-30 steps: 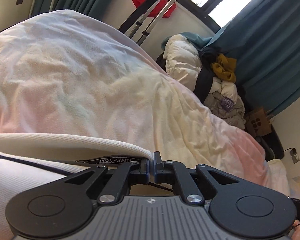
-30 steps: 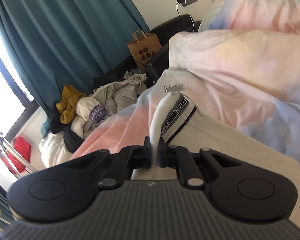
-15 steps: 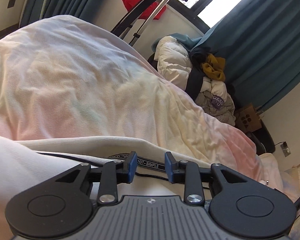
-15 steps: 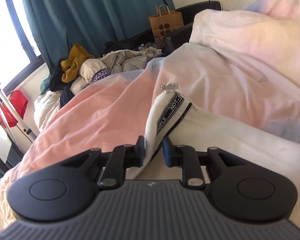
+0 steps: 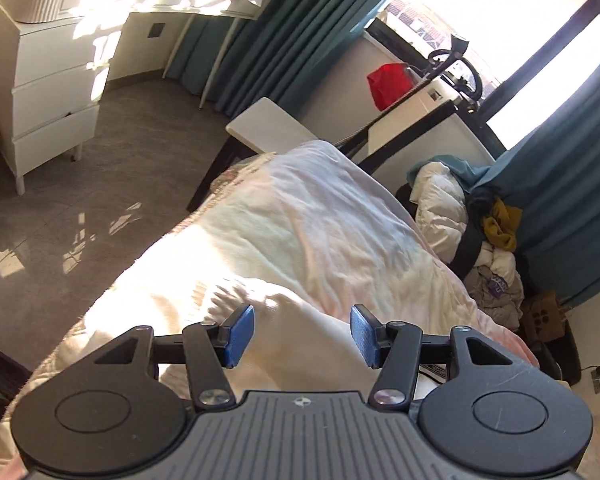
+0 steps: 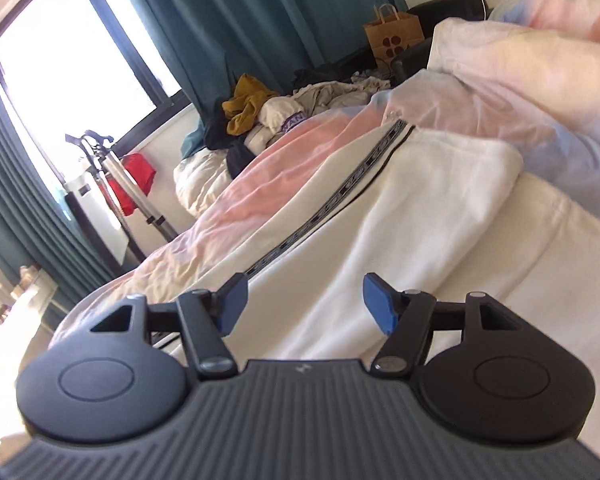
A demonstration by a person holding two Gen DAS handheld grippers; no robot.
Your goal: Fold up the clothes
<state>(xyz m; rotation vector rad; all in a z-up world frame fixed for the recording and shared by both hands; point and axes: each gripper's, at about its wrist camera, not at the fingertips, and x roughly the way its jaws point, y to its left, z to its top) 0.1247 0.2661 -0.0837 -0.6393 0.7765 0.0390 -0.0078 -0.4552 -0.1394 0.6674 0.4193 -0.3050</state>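
A white garment [image 6: 400,216] with a black lettered stripe [image 6: 340,196] lies spread on the bed's pastel quilt [image 6: 260,168]. My right gripper [image 6: 304,304] is open and empty, raised just above the garment's near part. My left gripper [image 5: 302,336] is open and empty, held above the quilt [image 5: 300,240]; only a sliver of the garment's stripe [image 5: 432,369] shows beside its right finger.
A pile of clothes [image 5: 488,248] and a paper bag [image 5: 544,316] lie by the teal curtain past the bed; both show in the right wrist view [image 6: 268,116]. A white dresser [image 5: 48,80] and a desk stand to the left across the grey floor. A stand with a red item [image 5: 392,84] is at the window.
Both grippers opened and let go of the white garment, which now lies flat on the bed. Both have lifted up and back from it; the left one swung to look across the bed's foot.
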